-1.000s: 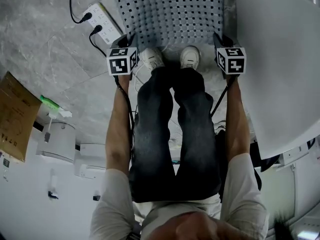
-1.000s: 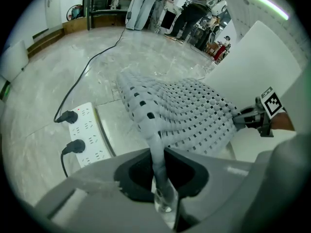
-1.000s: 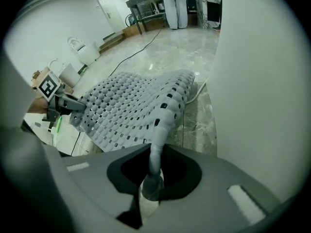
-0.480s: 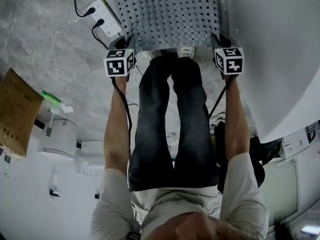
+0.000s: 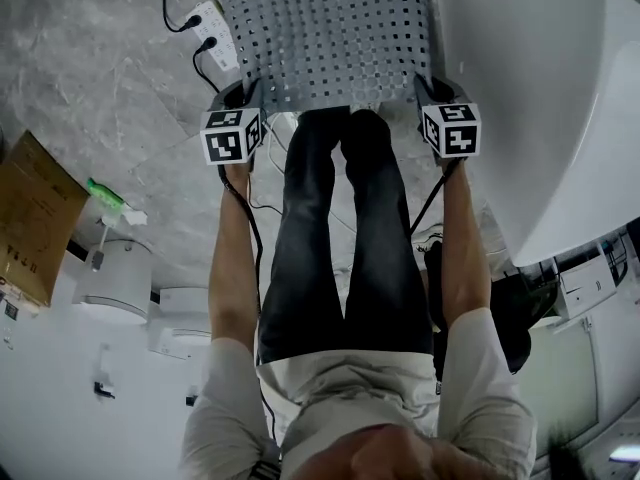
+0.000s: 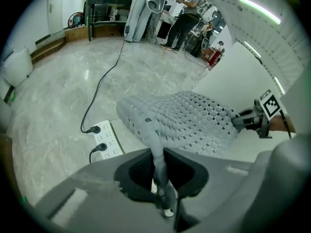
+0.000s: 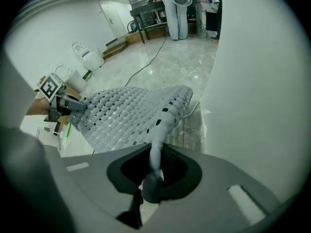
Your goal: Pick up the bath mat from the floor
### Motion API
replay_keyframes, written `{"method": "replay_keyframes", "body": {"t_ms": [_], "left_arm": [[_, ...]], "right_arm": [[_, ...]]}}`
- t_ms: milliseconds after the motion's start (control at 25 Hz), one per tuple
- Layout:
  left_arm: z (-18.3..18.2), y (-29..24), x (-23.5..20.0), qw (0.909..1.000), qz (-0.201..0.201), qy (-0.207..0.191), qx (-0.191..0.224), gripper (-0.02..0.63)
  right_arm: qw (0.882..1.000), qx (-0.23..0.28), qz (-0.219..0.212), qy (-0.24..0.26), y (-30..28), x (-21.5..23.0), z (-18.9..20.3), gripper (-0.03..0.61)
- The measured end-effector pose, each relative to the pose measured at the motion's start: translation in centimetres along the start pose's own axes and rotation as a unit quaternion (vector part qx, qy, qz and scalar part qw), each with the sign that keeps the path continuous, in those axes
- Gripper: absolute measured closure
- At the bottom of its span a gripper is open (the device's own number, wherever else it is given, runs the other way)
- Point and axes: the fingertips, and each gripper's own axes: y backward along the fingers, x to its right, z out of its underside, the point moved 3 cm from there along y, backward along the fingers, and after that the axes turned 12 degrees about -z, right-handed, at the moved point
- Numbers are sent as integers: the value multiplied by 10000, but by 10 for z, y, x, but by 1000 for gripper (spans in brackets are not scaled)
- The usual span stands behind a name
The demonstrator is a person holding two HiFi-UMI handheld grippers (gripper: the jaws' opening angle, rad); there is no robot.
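The left gripper has its jaws nearly together, pinched on a bunched corner of the bath mat. The right gripper is clamped the same way on the opposite near corner of the mat. In the head view the left gripper and the right gripper point steeply down just in front of the person's legs. The grey perforated mat is stretched between the two grippers and spreads away from the person above the marble floor. Whether its far edge touches the floor I cannot tell. A white power strip with two plugs lies just left of the mat. A cardboard box stands farther left, and a large white surface rises on the right.
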Motion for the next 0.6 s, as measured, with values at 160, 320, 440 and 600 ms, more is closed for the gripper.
{"method": "replay_keyframes", "body": {"t_ms": [160,320,440,600], "left_arm": [[-6,31,4,9999,-21,70,87,566],[-12,61,9,9997,-30,135,189,568],[-17,85,10,9995,-47,156,289,568],[-18,118,10,9990,-75,215,392,568]], "right_arm": [[9999,74,12,93,27,-15,-8,535],[9997,133,57,191,50,-31,-15,535],[9994,189,90,283,69,-43,-23,535],[9988,217,77,433,94,-60,-30,535]]}}
